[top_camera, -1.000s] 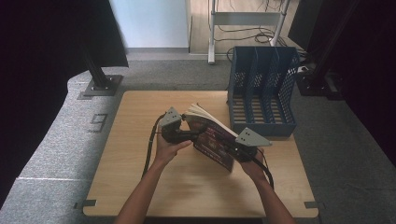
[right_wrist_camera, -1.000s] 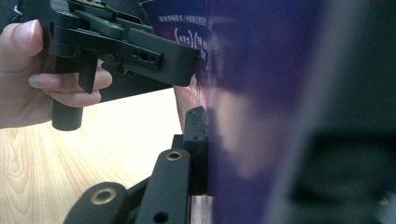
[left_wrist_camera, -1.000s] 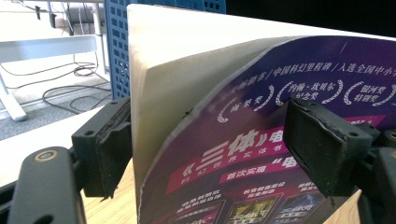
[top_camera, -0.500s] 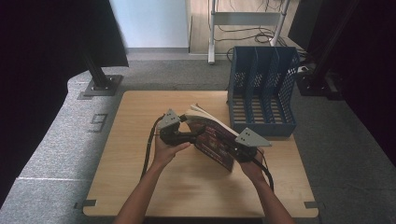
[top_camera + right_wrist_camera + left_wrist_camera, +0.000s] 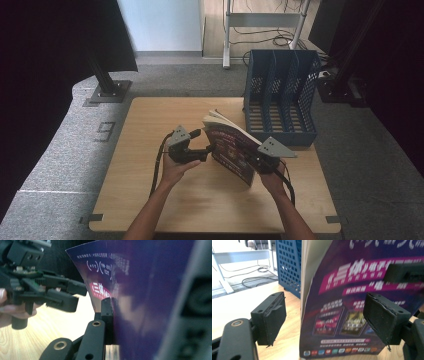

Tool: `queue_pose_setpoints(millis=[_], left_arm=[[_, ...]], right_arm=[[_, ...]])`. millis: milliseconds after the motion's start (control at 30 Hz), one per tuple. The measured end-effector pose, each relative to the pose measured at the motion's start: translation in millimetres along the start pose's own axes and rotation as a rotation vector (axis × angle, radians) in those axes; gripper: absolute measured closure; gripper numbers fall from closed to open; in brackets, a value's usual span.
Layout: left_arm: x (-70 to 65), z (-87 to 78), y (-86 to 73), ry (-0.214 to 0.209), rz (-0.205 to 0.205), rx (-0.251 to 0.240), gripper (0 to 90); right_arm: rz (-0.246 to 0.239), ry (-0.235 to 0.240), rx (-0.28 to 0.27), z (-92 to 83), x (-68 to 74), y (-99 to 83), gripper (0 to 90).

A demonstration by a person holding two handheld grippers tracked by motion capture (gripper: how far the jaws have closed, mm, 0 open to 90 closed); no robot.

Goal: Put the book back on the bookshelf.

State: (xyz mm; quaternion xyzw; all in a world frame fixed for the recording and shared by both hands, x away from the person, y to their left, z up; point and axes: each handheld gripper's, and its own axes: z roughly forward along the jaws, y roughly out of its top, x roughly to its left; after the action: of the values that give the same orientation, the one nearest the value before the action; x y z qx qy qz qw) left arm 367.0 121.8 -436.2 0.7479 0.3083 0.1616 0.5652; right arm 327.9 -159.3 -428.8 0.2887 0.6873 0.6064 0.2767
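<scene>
A purple-covered book (image 5: 231, 147) stands on its lower edge near the middle of the wooden table (image 5: 150, 120), leaning. My right gripper (image 5: 255, 159) is shut on its near right part; in the right gripper view, one black jaw presses flat on the cover (image 5: 140, 290). My left gripper (image 5: 206, 150) is at the book's left edge, open. In the left gripper view, the book's page edge and cover (image 5: 342, 290) stand between the two pads (image 5: 269, 320), which are well apart and do not press on it.
A blue mesh file rack (image 5: 280, 95) with several upright slots stands at the table's back right, just behind the book. Grey carpet surrounds the table. A white metal frame with cables (image 5: 260, 20) stands on the floor beyond it.
My left gripper has sunk a little beside the book's left edge. The book and my right gripper hold their place.
</scene>
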Motion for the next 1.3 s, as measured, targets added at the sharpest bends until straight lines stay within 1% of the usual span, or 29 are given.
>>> queue_pose_setpoints(millis=[100, 533, 600, 700, 733, 767, 900, 967, 1067, 1100, 1133, 1167, 1233, 1300], left_arm=[[-0.6, -1.4, -7.2, 0.003, -0.001, 0.003, 18.6], [-1.2, -4.8, -27.5, 0.009, -0.018, 0.023, 18.5], [-1.5, -6.0, -33.7, 0.008, -0.031, 0.023, 18.6], [-2.1, -6.2, -40.2, 0.013, -0.03, 0.035, 18.6], [-2.1, -6.2, -40.2, 0.013, -0.03, 0.035, 18.6], [-2.9, -6.1, -44.3, 0.018, -0.024, 0.045, 18.5], [-4.9, -7.1, -50.5, 0.018, -0.028, 0.054, 18.5], [-7.0, -8.5, -55.8, 0.022, -0.022, 0.06, 18.5], [-7.7, -9.5, -59.4, 0.022, -0.017, 0.066, 18.5], [-7.9, -9.7, -63.5, 0.029, -0.015, 0.074, 18.5], [-7.9, -9.7, -63.5, 0.029, -0.015, 0.074, 18.5], [-7.2, -9.6, -67.5, 0.029, -0.023, 0.084, 18.5], [-6.6, -9.4, -71.6, 0.029, -0.031, 0.09, 18.5], [-6.6, -9.2, -73.2, 0.03, -0.032, 0.092, 18.5]], right_arm=[[0.002, -0.004, -0.003, -1.3, -0.5, 0.6, 81.7], [0.006, -0.017, -0.01, -4.9, -1.7, 2.1, 81.7], [0.006, -0.019, -0.013, -5.6, -2.1, 2.6, 81.7], [0.009, -0.021, -0.015, -6.3, -2.4, 3.4, 81.7], [0.009, -0.023, -0.016, -6.5, -2.4, 3.7, 81.7], [0.007, -0.024, -0.016, -6.6, -2.5, 3.9, 81.7], [0.007, -0.027, -0.017, -7.2, -3.0, 4.4, 81.7], [0.011, -0.03, -0.018, -7.7, -3.6, 4.8, 81.7], [0.011, -0.033, -0.019, -7.9, -3.8, 5.3, 81.7], [0.007, -0.034, -0.019, -8.3, -3.9, 6.1, 81.7], [0.008, -0.034, -0.019, -8.6, -3.9, 6.5, 81.7], [0.008, -0.034, -0.02, -8.8, -4.1, 6.8, 81.7], [0.007, -0.038, -0.021, -9.0, -4.6, 7.6, 81.7], [0.007, -0.039, -0.022, -8.9, -4.6, 8.4, 81.7]])
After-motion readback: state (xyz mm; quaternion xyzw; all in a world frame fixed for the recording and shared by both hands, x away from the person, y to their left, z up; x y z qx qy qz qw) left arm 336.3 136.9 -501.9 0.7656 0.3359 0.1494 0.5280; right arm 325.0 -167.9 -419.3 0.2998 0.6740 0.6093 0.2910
